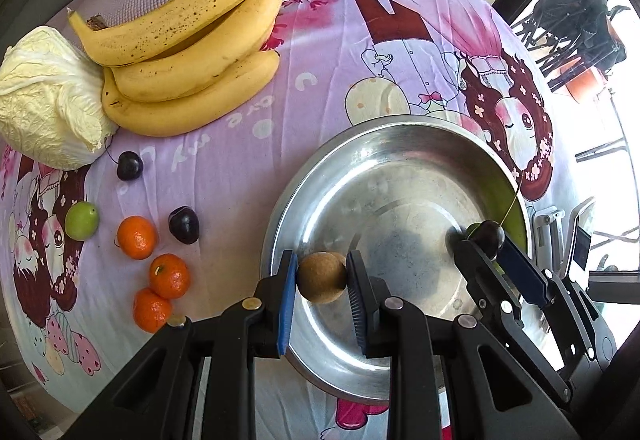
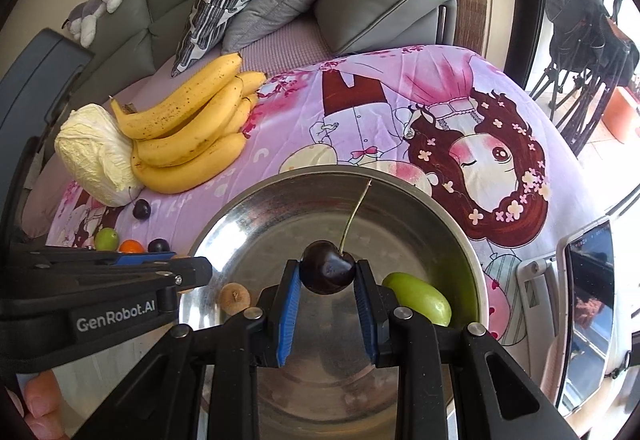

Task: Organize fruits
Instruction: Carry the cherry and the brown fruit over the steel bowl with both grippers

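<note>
My left gripper (image 1: 322,266) is shut on a small round brown fruit (image 1: 321,278), held over the near left side of a steel bowl (image 1: 400,180). My right gripper (image 2: 327,267) is shut on a dark cherry (image 2: 328,273) whose stem points up, above the bowl (image 2: 280,224). A green oblong fruit (image 2: 418,298) lies inside the bowl just right of that gripper. In the left wrist view the right gripper (image 1: 486,244) and its cherry (image 1: 489,235) hang over the bowl's right side. The brown fruit (image 2: 234,298) also shows under the left gripper's fingers (image 2: 192,272).
On the purple cartoon cloth to the left lie a banana bunch (image 1: 188,52), a pale cabbage (image 1: 48,100), two dark cherries (image 1: 129,165) (image 1: 183,225), a small green fruit (image 1: 81,220) and three tangerines (image 1: 137,237). Sofa cushions (image 2: 280,0) stand behind; a phone on a stand (image 2: 588,312) is at right.
</note>
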Demonstrator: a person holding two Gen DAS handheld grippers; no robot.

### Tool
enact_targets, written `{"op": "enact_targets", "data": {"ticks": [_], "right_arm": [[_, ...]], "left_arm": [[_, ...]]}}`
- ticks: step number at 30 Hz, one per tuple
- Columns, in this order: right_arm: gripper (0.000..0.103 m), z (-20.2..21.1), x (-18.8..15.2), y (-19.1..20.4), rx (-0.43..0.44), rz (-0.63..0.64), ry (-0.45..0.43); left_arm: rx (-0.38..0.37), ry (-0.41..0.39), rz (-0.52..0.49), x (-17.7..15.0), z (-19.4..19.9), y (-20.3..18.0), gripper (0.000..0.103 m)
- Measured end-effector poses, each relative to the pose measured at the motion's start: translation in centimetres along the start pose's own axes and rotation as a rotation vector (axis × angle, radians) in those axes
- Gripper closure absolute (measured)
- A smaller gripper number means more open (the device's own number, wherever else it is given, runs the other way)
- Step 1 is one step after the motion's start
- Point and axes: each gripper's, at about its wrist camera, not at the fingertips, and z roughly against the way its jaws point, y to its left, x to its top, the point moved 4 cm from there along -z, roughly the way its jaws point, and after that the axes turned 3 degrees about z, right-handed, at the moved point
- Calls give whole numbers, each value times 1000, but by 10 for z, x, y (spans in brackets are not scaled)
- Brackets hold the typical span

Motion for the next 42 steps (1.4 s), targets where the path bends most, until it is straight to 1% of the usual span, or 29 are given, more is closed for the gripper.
{"op": "enact_targets", "data": {"ticks": [2,4,12,25,32,42], "right_arm": [[74,-4,-1,-2,5,-7,15],[74,-7,-2,-3,-9,-5,27],[74,-13,-5,-3,-13,-2,53],[74,-22,-7,-3,-13,-5,88],[74,-25,-9,-2,-19,-1,103],[74,-31,-10,-1,-21,5,129]], "left_arm": [[-2,3,2,1,-4,0,77],[-3,7,4,2,-6,-1,77],[-11,21,16,6,-15,-7,77],[-28,42,35,14,-32,-6,77],[-37,60,45,12,-40,-2,77],[-43,74,42,10,-49,-5,77]]}}
